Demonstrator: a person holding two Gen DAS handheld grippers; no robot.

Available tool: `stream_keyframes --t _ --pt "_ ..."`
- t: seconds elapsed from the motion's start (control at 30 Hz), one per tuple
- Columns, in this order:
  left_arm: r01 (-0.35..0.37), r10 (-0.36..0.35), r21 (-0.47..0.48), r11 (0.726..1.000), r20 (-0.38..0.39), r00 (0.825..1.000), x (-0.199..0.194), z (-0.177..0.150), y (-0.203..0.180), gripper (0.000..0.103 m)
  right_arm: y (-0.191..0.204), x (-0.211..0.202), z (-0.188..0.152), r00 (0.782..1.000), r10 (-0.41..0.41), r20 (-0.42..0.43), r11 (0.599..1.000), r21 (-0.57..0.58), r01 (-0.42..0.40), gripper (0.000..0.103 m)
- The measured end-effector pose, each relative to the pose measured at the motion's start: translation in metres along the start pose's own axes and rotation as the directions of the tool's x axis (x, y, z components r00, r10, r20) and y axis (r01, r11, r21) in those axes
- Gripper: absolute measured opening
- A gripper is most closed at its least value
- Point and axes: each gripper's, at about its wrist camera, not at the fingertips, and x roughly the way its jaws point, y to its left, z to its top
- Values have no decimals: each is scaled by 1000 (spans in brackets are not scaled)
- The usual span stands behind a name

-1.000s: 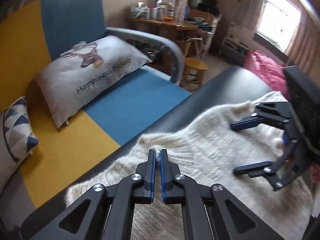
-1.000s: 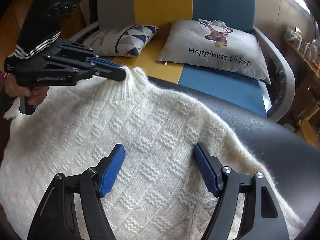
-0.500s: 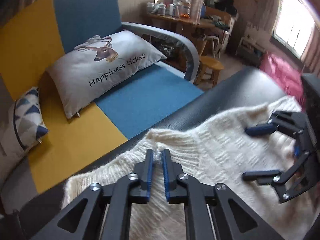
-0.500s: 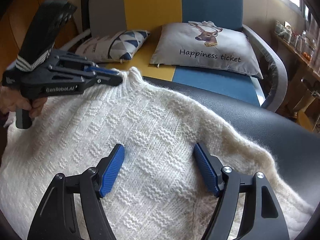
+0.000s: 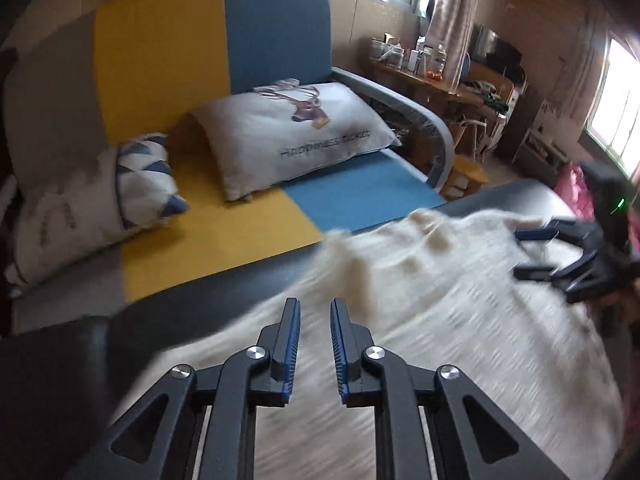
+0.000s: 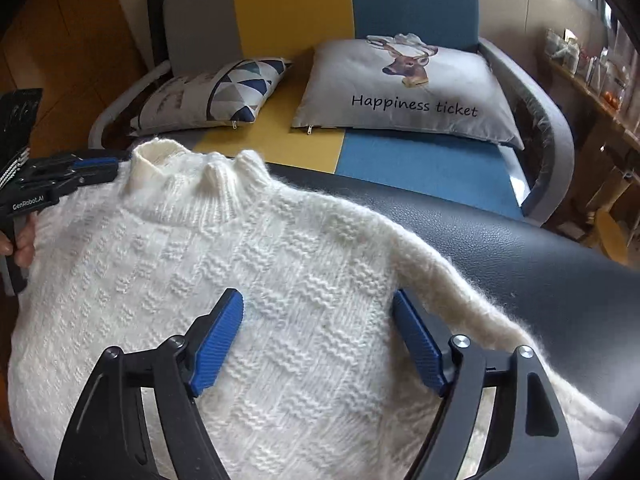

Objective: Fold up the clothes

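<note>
Sweater [image 6: 256,280], a white cable-knit with a high ribbed collar, lies spread flat on a black leather surface [image 6: 520,256], collar toward the sofa. Over the sweater's lower body the right gripper [image 6: 318,312] hovers with its blue-padded fingers [image 6: 218,336] spread wide apart, nothing between them. Over the sweater's other side, in the blurred left wrist view, the left gripper [image 5: 315,312] has its fingers a little apart with only blurred knit showing beyond the gap, gripping nothing; from the right wrist view it sits just beside the collar, at the sweater's shoulder edge, with a hand [image 6: 20,240] on its handle. Beyond the collar stands a sofa [image 6: 420,164] in grey, yellow and blue panels. On its seat behind the sweater lie a grey deer cushion [image 6: 400,96] printed "Happiness ticket" and, beside it, a cushion with blue triangles [image 6: 224,92]. Farther off, past the sofa's arm, a cluttered wooden table [image 5: 424,76] stands under a window.
</note>
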Motion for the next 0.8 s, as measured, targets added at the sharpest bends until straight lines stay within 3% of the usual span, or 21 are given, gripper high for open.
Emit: stream_keyframes --t 0.07,0.17,0.3,0.47,0.6,0.7,0.77,0.8 --pt "-24 24 -3 1000 -6 1000 -9 -10 13 20 21 -9 0 995 96 28 994 -56 -94 80" --pt "-45 45 15 999 13 999 -16 -15 22 20 56 -12 8 966 256 18 955 -159 -250 80" --pt "-33 32 43 999 14 999 -11 -15 19 20 98 -4 44 889 458 -5 865 -229 -447 80" --pt "-51 52 76 996 -16 999 3 -31 20 20 105 43 88 819 571 -61 808 -138 -573 80" --pt "-34 31 68 997 31 999 -6 -40 22 20 104 80 99 767 633 -104 769 -30 -639 80" --pt "33 -38 94 995 56 998 -17 -44 11 20 106 96 105 717 691 -90 722 49 -690 80" --pt "83 -92 148 985 52 994 -21 -47 -5 20 103 102 110 640 767 -41 640 119 -759 81" --pt "99 -109 179 979 46 993 -21 -49 -13 20 102 101 112 618 786 -19 614 136 -777 83"
